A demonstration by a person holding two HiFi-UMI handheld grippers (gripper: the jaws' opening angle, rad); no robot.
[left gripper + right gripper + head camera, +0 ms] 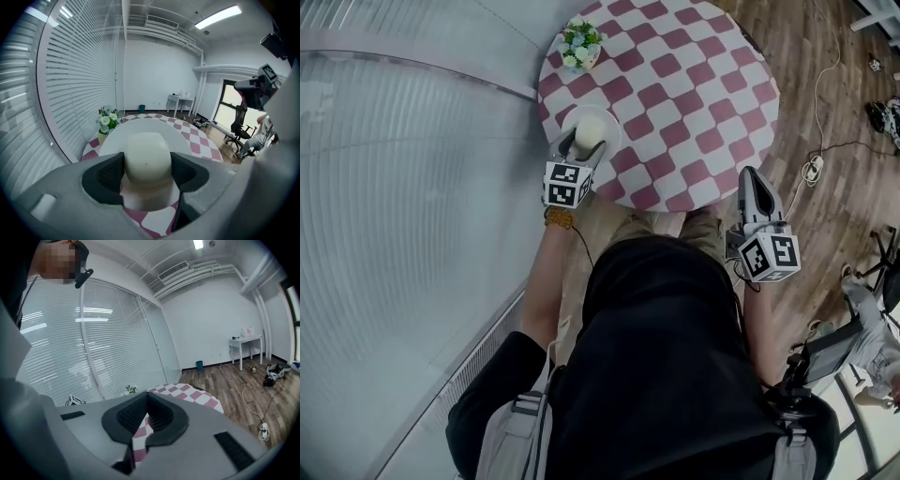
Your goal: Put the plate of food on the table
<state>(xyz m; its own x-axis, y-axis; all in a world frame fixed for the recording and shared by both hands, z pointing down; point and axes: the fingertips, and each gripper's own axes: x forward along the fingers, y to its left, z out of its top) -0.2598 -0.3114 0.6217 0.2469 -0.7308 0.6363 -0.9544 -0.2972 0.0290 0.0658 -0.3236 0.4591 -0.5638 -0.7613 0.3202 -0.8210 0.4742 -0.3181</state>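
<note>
A white plate (612, 120) carrying a pale, rounded lump of food (592, 127) rests on the near left part of the round red-and-white checked table (675, 94). My left gripper (581, 145) reaches over the plate's near rim. In the left gripper view the plate (140, 126) spreads ahead, and the food (146, 157) shows in the wide gap between the jaws of the open left gripper (147, 176). My right gripper (753, 173) hovers off the table's near right edge. In the right gripper view its (147, 414) pads meet with nothing between them.
A small pot of white flowers (580, 44) stands at the table's far left, close to the slatted window wall (403, 187). Cables and a power strip (813, 169) lie on the wood floor to the right. Office chairs (236, 133) stand further right.
</note>
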